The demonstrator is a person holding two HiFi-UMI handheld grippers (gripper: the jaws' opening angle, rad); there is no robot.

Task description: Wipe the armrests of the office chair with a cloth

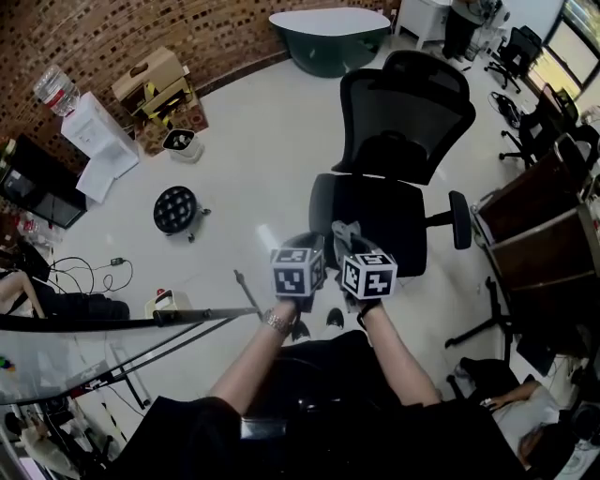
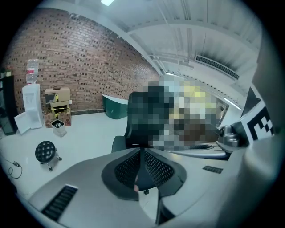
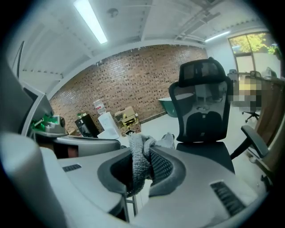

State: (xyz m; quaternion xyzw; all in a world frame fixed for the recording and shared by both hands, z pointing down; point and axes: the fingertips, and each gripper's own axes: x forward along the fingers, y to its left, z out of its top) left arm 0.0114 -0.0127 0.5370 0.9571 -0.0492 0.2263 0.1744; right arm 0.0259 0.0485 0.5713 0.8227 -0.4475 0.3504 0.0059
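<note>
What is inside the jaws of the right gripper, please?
A grey cloth is pinched between the jaws of the right gripper and bunches out above them. The part pressed between the jaws is covered, so its full size cannot be seen.

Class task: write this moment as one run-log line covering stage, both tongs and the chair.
stage: pre-wipe | left tongs: shut, empty | right tongs: shut on cloth | chair: ahead, armrest not yet touched

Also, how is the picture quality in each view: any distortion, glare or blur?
Head view: even light, the brick wall bends from the wide lens. Left gripper view: dark corners, most of the chair is masked by mosaic. Right gripper view: the ceiling lamp glares, the cloth is sharp.
</note>
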